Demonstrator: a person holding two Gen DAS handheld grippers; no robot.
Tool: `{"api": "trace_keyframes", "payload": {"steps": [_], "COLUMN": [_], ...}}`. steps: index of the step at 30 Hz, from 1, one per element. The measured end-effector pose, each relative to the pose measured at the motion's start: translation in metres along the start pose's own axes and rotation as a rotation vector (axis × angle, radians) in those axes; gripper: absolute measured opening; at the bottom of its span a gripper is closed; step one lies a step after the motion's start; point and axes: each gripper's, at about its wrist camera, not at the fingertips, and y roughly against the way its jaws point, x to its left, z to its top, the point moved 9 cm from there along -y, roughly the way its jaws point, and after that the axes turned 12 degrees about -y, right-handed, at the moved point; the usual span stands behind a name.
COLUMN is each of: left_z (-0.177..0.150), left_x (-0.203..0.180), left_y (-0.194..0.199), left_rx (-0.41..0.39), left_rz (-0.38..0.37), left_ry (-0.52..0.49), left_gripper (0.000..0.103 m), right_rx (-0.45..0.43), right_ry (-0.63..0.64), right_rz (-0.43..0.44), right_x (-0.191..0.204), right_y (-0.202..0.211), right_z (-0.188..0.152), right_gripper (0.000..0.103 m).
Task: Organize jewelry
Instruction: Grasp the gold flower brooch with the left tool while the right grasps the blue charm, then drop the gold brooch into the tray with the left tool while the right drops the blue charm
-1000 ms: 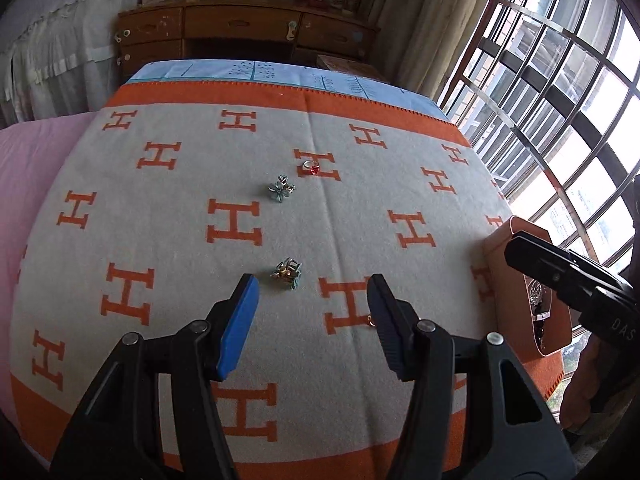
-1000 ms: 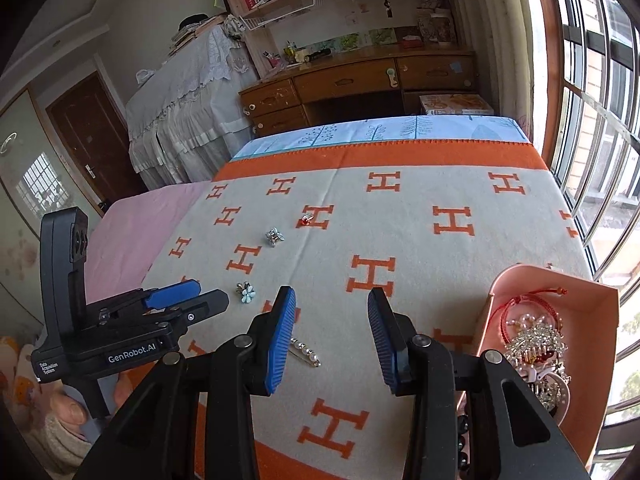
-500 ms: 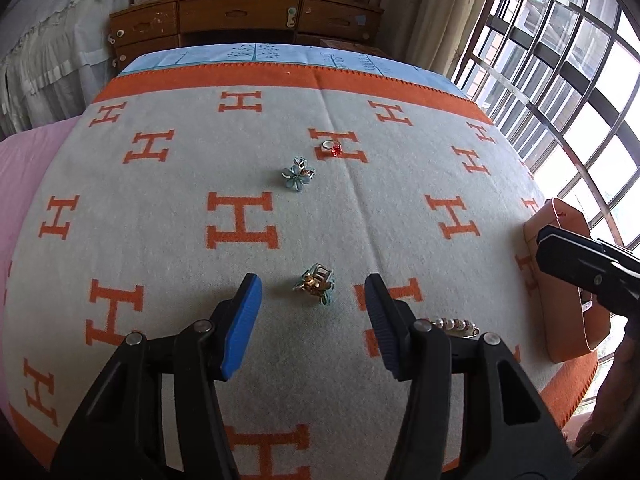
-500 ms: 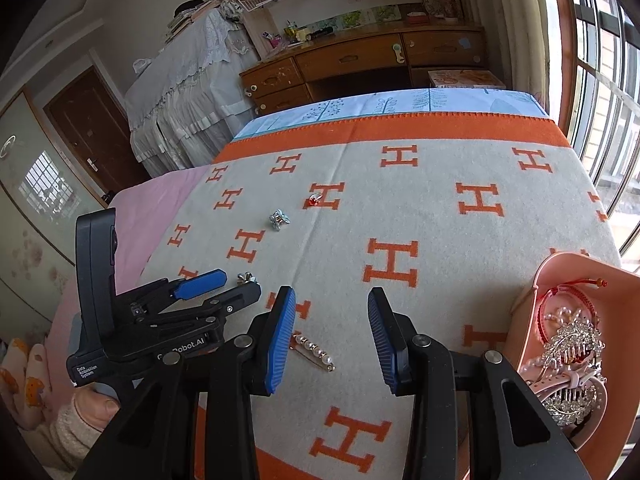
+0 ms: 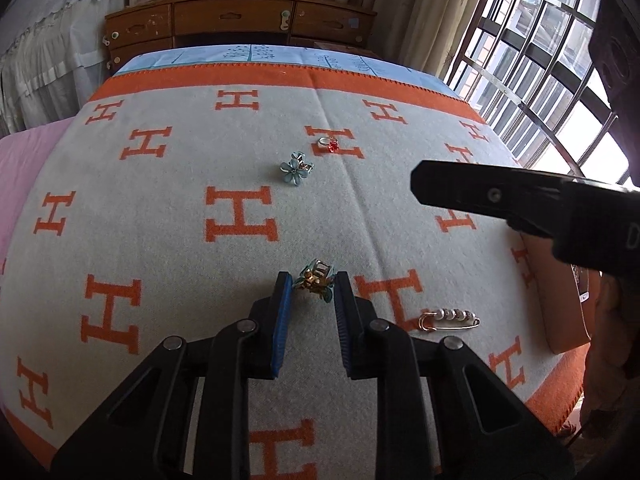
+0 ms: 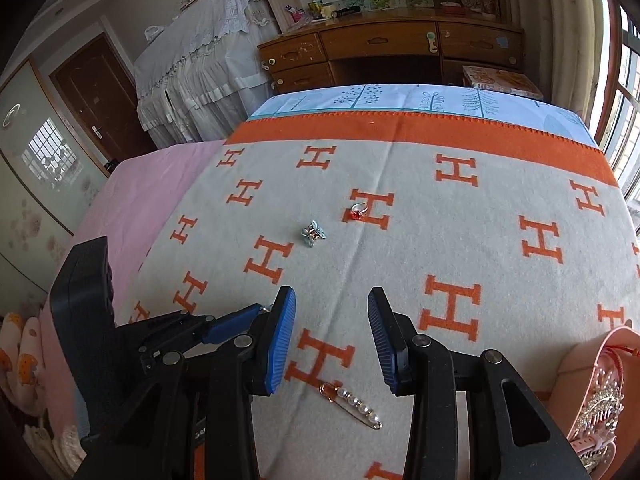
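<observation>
L gripper (image 5: 311, 286) has its blue pads closed on the gold-teal flower clip (image 5: 315, 279), low on the blanket (image 5: 160, 240). R gripper (image 6: 331, 316) is wide open, holding nothing, above the pearl pin (image 6: 352, 399); pink tray (image 6: 592, 364) is at right.

The blanket (image 5: 168, 240) carries repeated orange "H" letters (nothing else can be read in either view).

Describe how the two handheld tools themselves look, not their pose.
The left tool and the right tool match: black plastic clamp-style arms with triangular cut-outs and round silver pivot pins, ending in blue ribbed pads. The left tool's black body carries small white lettering, too blurred to read. No cables or sleeves show.
</observation>
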Motion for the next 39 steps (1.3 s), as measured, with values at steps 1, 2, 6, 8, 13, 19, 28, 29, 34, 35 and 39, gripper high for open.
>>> {"api": "trace_keyframes", "payload": {"steps": [1,2,6,8,13,19,28,29,34,35,39], "left_z": [-0.001,-0.002,-0.004,-0.004,-0.004,-0.006,-0.003,-0.002,-0.001,0.0,0.001], "left_x": [0.002,0.003,0.007,0.01,0.02,0.026,0.022,0.022,0.015,0.012,0.0], "left_y": [0.004,0.007,0.021,0.027,0.034,0.034,0.041,0.042,0.048,0.05,0.056], "left_rx": [-0.006,-0.009,-0.029,-0.041,-0.056,-0.055,-0.068,-0.069,-0.072,-0.072,-0.069], "left_rz": [0.0,0.0,0.002,0.001,0.0,-0.013,-0.013,-0.013,-0.016,-0.018,-0.017], "left_ry": [0.005,0.008,0.016,0.024,0.057,0.096,0.096,0.095,0.085,0.081,0.052], "left_gripper": [0.018,0.018,0.018,0.018,0.018,0.018,0.018,0.018,0.018,0.018,0.018], "right_rx": [0.01,0.017,0.031,0.054,0.091,0.069,0.05,0.052,0.032,0.022,-0.04], "right_ry": [0.012,0.028,0.097,0.101,0.124,0.211,0.237,0.229,0.155,0.144,0.11], "right_rz": [-0.003,-0.009,-0.031,-0.032,-0.067,-0.127,-0.166,-0.162,-0.107,-0.093,-0.034], "right_x": [0.004,0.008,0.021,0.023,0.027,0.038,0.036,0.035,0.029,0.029,0.024], "right_y": [-0.008,-0.017,-0.052,-0.067,-0.101,-0.118,-0.116,-0.115,-0.089,-0.081,-0.035], "right_z": [0.004,0.008,0.018,0.02,0.021,0.023,0.024,0.024,0.025,0.026,0.025], "right_gripper": [0.038,0.038,0.038,0.039,0.038,0.038,0.016,0.016,0.016,0.016,0.016]}}
